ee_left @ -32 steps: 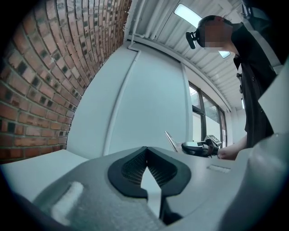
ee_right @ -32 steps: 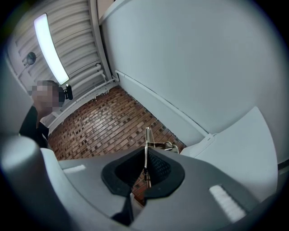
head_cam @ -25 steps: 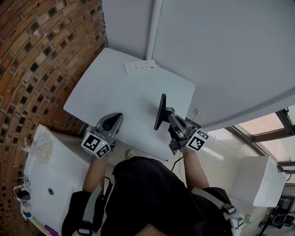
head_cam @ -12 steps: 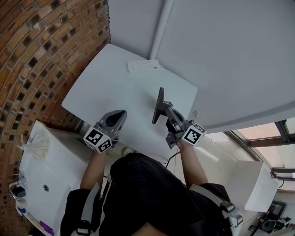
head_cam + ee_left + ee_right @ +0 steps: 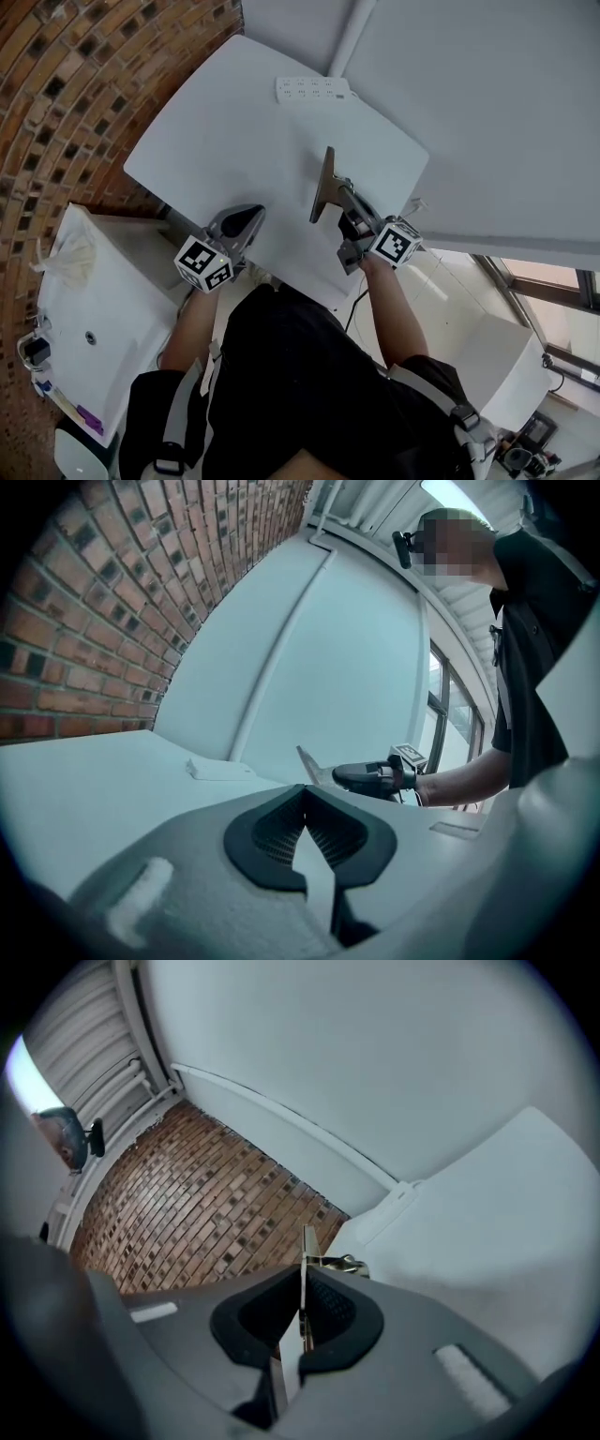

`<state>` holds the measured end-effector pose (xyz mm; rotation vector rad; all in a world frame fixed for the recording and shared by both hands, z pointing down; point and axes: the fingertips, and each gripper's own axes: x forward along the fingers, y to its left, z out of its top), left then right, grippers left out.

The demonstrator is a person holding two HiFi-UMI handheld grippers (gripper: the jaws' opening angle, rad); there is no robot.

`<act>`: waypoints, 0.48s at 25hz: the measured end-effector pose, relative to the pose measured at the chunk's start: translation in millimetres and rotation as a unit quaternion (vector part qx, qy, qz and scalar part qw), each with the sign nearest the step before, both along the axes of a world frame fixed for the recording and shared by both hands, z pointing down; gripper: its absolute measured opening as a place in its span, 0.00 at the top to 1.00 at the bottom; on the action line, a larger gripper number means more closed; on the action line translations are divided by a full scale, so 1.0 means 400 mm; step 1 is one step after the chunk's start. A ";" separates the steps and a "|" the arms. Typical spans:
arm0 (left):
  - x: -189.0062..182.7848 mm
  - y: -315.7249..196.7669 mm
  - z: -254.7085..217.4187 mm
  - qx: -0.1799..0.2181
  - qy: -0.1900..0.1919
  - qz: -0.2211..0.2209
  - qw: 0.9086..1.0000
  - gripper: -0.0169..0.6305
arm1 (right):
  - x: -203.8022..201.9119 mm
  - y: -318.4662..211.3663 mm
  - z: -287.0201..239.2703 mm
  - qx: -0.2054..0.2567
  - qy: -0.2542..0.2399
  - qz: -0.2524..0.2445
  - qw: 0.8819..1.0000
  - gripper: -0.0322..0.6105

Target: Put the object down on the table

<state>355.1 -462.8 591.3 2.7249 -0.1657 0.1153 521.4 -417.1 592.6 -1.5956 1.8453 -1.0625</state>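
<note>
Near the frame's centre, our right gripper (image 5: 342, 208) is clamped on a thin, dark flat board (image 5: 323, 186) with a metal clip. We hold the board on edge over the white table (image 5: 225, 131), and it is not yet laid down and released. At lower left, our left gripper (image 5: 242, 223) is closed and empty.

A plain workroom, more lab than home: white table (image 5: 234, 141), brick wall (image 5: 75, 94), power strip (image 5: 314, 90), tall window (image 5: 439, 714).
</note>
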 end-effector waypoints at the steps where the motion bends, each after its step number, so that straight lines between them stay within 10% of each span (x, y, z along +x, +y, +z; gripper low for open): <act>1: 0.002 -0.003 0.013 -0.004 -0.002 -0.002 1.000 0.97 | -0.003 -0.022 0.018 0.003 -0.023 0.000 1.000 0.94; 12: 0.023 0.012 0.081 -0.017 -0.009 0.002 1.000 0.97 | -0.037 -0.118 0.245 -0.109 -0.084 0.002 0.990 0.94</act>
